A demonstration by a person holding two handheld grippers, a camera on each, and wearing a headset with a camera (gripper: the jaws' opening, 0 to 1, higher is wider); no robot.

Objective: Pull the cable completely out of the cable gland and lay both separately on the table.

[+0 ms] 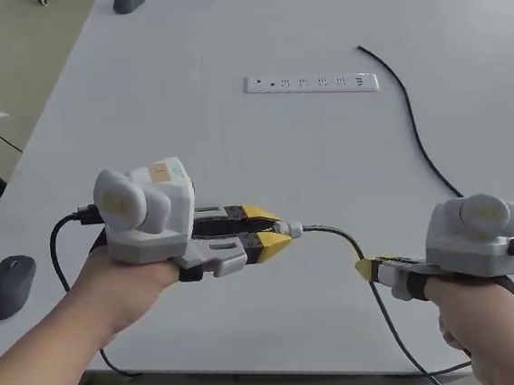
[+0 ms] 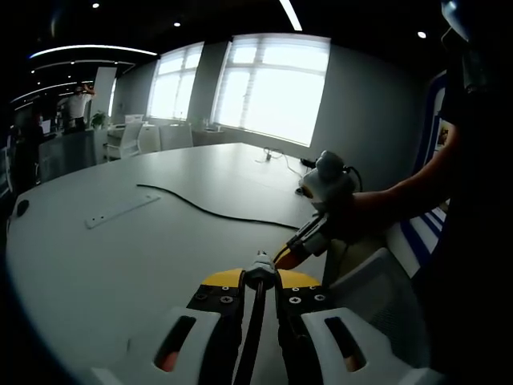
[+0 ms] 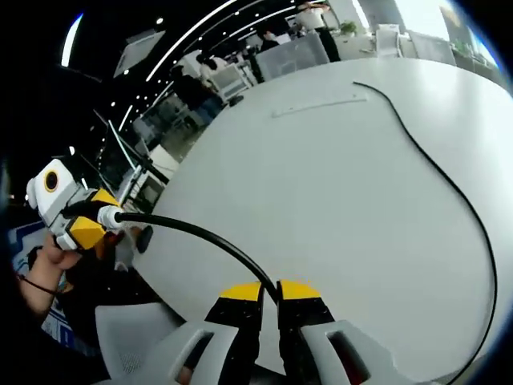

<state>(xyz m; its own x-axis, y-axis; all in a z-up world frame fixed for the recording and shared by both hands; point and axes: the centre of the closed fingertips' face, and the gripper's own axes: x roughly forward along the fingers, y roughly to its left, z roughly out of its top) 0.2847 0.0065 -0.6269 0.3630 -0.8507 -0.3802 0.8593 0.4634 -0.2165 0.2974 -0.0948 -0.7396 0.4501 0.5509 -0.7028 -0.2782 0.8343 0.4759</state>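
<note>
The jaws of the left gripper (image 1: 277, 227) are clenched on the cable gland (image 1: 290, 231), a small pale fitting that sticks out just past their yellow tips. The jaws of the right gripper (image 1: 372, 269) are pressed together on the black cable (image 1: 332, 233), near the gland. Both are held in the air over the near edge of the desk (image 1: 235, 149), and the cable is not yet out of the gland.

The cable bows between the two grippers, so I judge it soft and light, with a smooth sheath that may slip. It is better to grip it close to the gland and pull straight along the gland's axis. The gland looks hard and light — best held by its body.

Farther out, a power strip (image 1: 310, 83) lies toward the far edge and a mouse (image 1: 9, 285) at the left edge.
</note>
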